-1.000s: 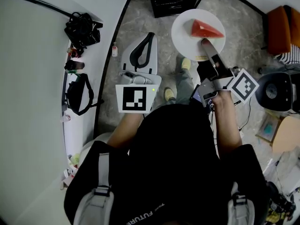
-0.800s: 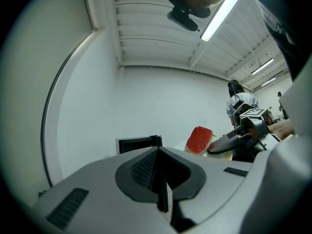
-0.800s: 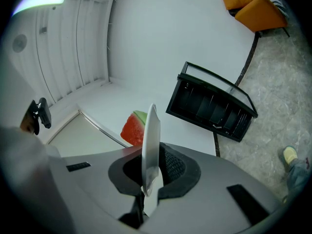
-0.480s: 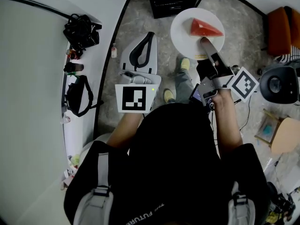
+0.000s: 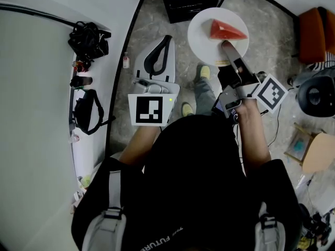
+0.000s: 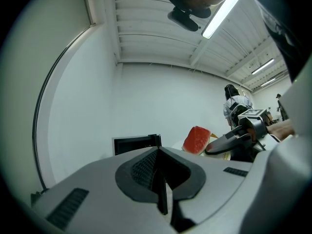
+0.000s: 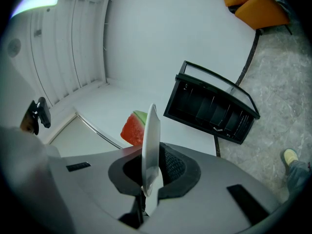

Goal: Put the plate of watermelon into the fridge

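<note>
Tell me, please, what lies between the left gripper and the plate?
Only bare floor, seen in the head view; the left gripper and the plate stand apart.

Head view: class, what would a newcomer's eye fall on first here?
The red watermelon wedge on a white plate, top centre, above the stone floor. The right gripper has its jaws clamped on the plate's near rim; the left gripper beside it is shut and empty.

Office-like room: long white desk [image 5: 36, 119], orange seats [image 5: 311, 33], stone floor [image 5: 272, 35], ceiling strip lights [image 6: 222, 13].
</note>
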Tool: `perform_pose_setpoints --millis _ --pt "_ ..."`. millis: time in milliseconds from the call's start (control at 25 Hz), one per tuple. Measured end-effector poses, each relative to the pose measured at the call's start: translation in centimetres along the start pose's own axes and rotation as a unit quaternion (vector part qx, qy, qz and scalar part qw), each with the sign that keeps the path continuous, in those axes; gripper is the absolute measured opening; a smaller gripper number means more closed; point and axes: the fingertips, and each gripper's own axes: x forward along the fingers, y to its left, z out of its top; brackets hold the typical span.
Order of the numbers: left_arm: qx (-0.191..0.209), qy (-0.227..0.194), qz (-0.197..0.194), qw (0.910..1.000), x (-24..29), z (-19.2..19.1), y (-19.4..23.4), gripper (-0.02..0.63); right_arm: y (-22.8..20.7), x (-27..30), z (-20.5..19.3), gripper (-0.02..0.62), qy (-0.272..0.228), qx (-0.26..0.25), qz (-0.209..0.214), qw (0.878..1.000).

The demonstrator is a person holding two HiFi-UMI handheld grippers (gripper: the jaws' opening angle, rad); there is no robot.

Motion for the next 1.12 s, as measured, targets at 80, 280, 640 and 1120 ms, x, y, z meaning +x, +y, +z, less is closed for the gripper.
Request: perform_pose_setpoints --millis 80,280,640,1120 --pt "0.001 -0.001 -0.004 1.0000 0.0 0.0 -0.2 0.014 0.0 -0.1 -0.1 0.026 -0.003 0.001 -0.002 1.000" --pt "0.006 -0.010 -0.012 0.9999 0.2 0.1 -0.5 0.014 0.2 -0.1 0.1 0.026 -0.009 -0.006 0.009 1.000" --pt "0.011 -0.002 -0.002 0.9999 5.5 0.8 0.4 0.013 -1.2 3.3 4.2 0.026 0.003 0.001 0.009 1.000" --pt "0.011 0.014 0.019 0.9997 12.3 0.9 2.0 0.013 -3.2 8.3 9.3 0.026 0.021 0.012 0.016 1.000"
